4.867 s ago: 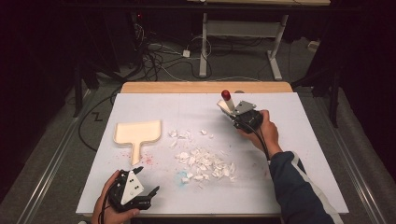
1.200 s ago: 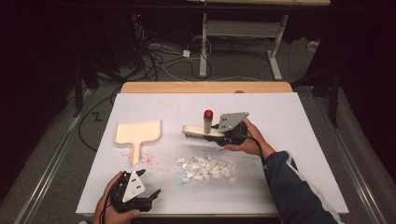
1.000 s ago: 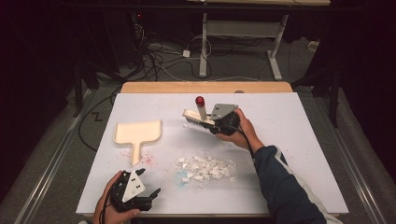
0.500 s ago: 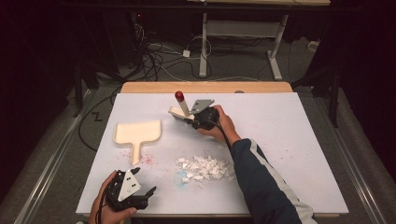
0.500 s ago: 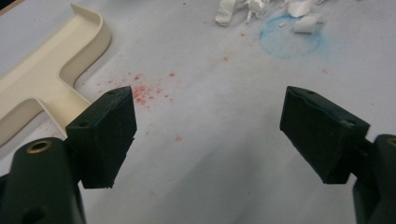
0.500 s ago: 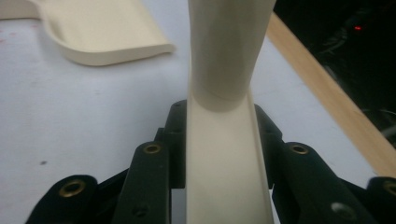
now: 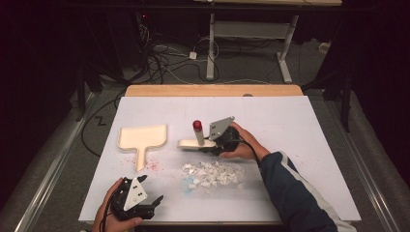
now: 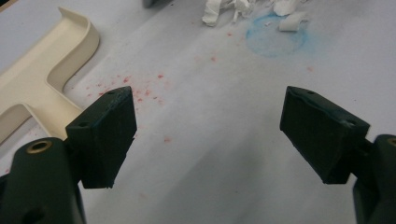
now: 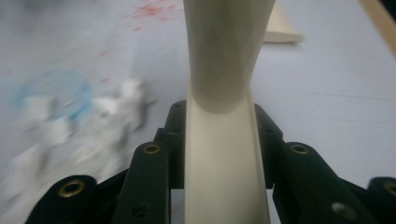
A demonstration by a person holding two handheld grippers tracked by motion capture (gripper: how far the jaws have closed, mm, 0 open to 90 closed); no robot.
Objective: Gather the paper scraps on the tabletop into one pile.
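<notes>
From the high view, my right gripper [image 7: 212, 144] is pinched on a cream plastic hand brush with a red-capped handle [image 7: 197, 137], head resting on the white table sheet [image 7: 300, 125] just behind the heap of torn white paper scraps [image 7: 212, 174]; I judge I carry it there so the bristles can drag the scraps toward the cream plastic dustpan [image 7: 142, 138], which lies flat at the left, its handle toward me; my left gripper [image 7: 145, 203] waits at the near edge, well apart from the pan.

In the left gripper view, my jaws stand spread with nothing between them, above bare sheet flecked red; the dustpan [image 8: 42, 84] lies beside the left jaw, and a blue ring stain [image 8: 275, 35] sits among scraps.

In the right gripper view, both jaws press the brush [image 9: 227, 140] between them; it looks smooth, pale and channel-shaped; the scraps [image 9: 84, 121] blur at the left.
</notes>
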